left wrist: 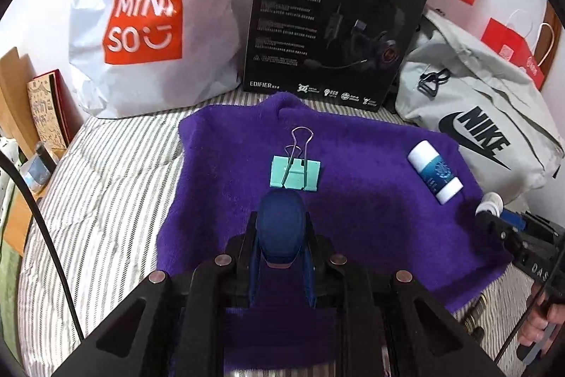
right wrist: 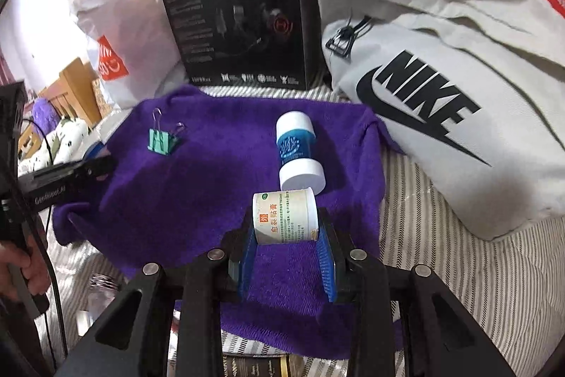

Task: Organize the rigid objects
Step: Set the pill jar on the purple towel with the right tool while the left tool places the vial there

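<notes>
Nearest in the right wrist view, a small white jar (right wrist: 285,217) — cylindrical, smooth plastic, with a paper label printed in green and orange characters — is clamped on its side between the 2 blue ribbed pads (right wrist: 325,262) of the right gripper (right wrist: 286,246), over the near part of a purple towel (right wrist: 197,193).

In the left wrist view, a dark blue, rounded, glossy object (left wrist: 280,228) is held between the closed fingers of the left gripper (left wrist: 280,235); what the object is cannot be told.

Just beyond the jar, a blue tube with 2 white caps (right wrist: 298,152) is laid on the towel's fuzzy pile.

To the left, well apart from the tube, a mint-green binder clip (right wrist: 161,140) with bent wire handles is seen lying flat.

The towel is spread on a grey-and-white striped bedsheet (right wrist: 441,253).

Farther back, 3 items are lined up — a crinkled white plastic Miniso bag (left wrist: 148,20), an upright matte black headset box (left wrist: 328,20), and a soft grey Nike bag (right wrist: 441,87).
</notes>
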`<state>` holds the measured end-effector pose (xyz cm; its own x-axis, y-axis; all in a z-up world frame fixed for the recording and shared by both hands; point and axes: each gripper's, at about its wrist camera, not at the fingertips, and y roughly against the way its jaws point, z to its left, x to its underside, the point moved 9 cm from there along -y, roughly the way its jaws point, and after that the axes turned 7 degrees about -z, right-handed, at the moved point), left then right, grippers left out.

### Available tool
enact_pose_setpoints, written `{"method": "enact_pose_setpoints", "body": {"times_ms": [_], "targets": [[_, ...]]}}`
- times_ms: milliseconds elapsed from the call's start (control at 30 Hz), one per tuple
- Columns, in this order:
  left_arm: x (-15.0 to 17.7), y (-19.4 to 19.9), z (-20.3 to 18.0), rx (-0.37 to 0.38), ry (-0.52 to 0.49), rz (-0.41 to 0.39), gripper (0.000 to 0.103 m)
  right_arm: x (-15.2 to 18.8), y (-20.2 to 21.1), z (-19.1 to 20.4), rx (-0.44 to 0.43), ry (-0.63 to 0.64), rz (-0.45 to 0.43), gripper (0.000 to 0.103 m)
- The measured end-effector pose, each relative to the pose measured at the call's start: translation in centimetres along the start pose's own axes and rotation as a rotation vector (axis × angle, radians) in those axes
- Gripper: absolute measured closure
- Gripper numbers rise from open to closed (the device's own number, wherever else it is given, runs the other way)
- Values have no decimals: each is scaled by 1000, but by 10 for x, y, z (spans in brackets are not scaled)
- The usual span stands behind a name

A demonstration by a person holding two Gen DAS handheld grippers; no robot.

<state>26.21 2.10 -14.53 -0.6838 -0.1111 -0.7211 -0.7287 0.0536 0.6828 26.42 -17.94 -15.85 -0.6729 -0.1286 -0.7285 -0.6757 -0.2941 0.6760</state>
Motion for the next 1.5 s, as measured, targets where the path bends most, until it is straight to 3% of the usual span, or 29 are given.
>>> {"method": "enact_pose_setpoints", "body": {"times_ms": [500, 1067, 1333, 1500], "targets": [[7, -39, 4, -37, -15, 85, 84, 13, -28, 2, 11, 31, 80, 71], [8, -39, 1, -39, -54, 90, 82, 25, -29, 4, -18, 77, 101, 70], [19, -29, -4, -14, -59, 111, 62, 31, -20, 12, -59, 96, 112, 50], [30, -22, -4, -40, -73, 132, 57, 31, -11, 12, -39, 82, 109, 49]]}}
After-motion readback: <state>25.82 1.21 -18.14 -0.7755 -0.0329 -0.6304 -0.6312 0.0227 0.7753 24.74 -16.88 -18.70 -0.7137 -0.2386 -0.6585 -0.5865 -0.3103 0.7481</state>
